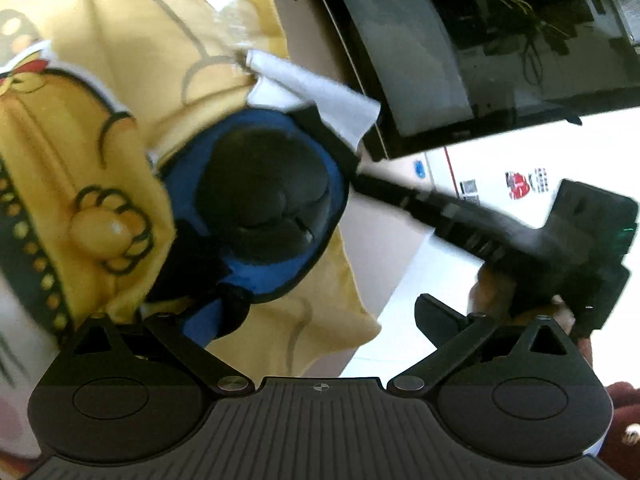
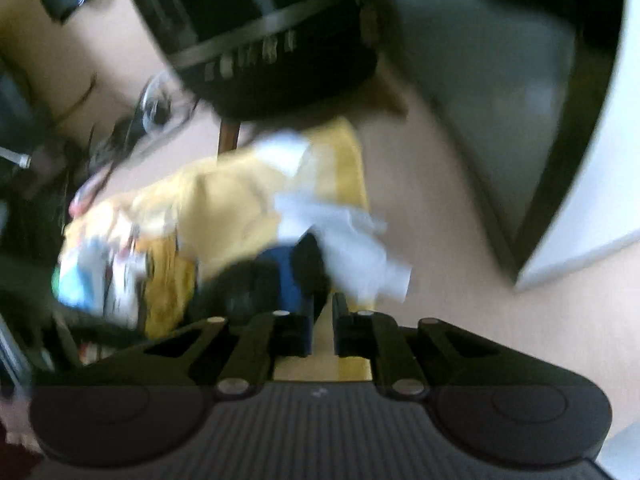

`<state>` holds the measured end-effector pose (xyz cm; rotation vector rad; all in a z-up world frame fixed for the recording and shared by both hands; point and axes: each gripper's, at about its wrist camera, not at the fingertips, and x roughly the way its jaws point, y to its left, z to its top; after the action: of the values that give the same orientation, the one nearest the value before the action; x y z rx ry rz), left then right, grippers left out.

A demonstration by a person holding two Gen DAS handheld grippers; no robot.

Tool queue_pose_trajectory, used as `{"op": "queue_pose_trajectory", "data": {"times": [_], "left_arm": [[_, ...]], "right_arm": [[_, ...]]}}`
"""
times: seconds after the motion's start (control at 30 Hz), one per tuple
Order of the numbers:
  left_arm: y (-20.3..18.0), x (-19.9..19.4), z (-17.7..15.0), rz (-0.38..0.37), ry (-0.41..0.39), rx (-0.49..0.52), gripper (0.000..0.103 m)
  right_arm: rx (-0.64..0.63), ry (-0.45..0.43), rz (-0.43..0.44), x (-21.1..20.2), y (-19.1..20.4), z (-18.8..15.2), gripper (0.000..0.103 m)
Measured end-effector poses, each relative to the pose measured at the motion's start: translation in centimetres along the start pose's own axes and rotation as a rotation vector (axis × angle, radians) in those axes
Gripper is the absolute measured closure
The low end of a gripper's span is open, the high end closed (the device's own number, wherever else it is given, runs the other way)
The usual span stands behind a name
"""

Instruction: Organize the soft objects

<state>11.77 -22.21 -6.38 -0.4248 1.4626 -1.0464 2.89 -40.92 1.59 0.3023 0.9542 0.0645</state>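
Pale desk [image 2: 448,216] fills the background, with a dark monitor [image 1: 420,60] standing at its far side and a black bag [image 2: 260,32] behind the clutter. Largest of the soft things is a yellow printed cloth [image 1: 132,80], rumpled across the desk; it looks light and limp, so it will sag and trail unless taken by an edge or a corner. On it lies a blue and black padded piece [image 1: 260,204], perhaps a soft headphone or cap, though blur makes that unsure; it seems springy and light, best pinched at its blue rim rather than on the rounded black middle. White tissue [image 1: 320,92], crumpled and flimsy, sits at its far edge against the cloth. The left gripper [image 1: 276,320] hangs over the blue piece with jaws spread wide and nothing between them. The right gripper [image 2: 323,320] reaches in from the side, its tip at the blue piece's far rim; its jaws stand only a narrow slit apart, and nothing seems caught in the gap.
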Motion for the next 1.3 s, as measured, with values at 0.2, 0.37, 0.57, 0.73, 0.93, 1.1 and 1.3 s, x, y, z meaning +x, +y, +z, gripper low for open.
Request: {"op": "queue_pose_trajectory", "data": {"times": [0.2,0.37,0.57,0.73,0.93,1.1,1.3], "left_arm": [[-2.0,-0.2,-0.1,0.089,0.022,0.099,0.001],[-2.8,-1.8,-1.1,0.14,0.006,0.142,0.001],[-1.3,-5.4,-1.4,0.152,-0.072,0.087,0.001],[-0.9,-3.4,-0.5,0.11,-0.066,0.035,0.001],[-1.7,0.5,1.0,0.074,0.015,0.08,0.001],[-2.6,1.9,1.2,0.069,0.059,0.126,0.001],[-2.9,-0.8,0.3,0.011,0.007,0.133,0.001]], "right_arm": [[-0.134,-0.055,0.067,1.6,3.1,5.1,0.08],[-0.212,0.133,0.234,6.3,6.8,5.6,0.079],[-0.407,0.097,0.144,2.5,9.2,0.5,0.072],[-0.063,0.166,0.302,-2.7,2.5,0.2,0.017],[0.422,0.246,0.287,1.1,-4.1,-3.4,0.025],[0.478,0.174,0.361,5.5,-2.4,-3.7,0.037],[0.201,0.046,0.286,4.1,1.0,-2.0,0.063]]}}
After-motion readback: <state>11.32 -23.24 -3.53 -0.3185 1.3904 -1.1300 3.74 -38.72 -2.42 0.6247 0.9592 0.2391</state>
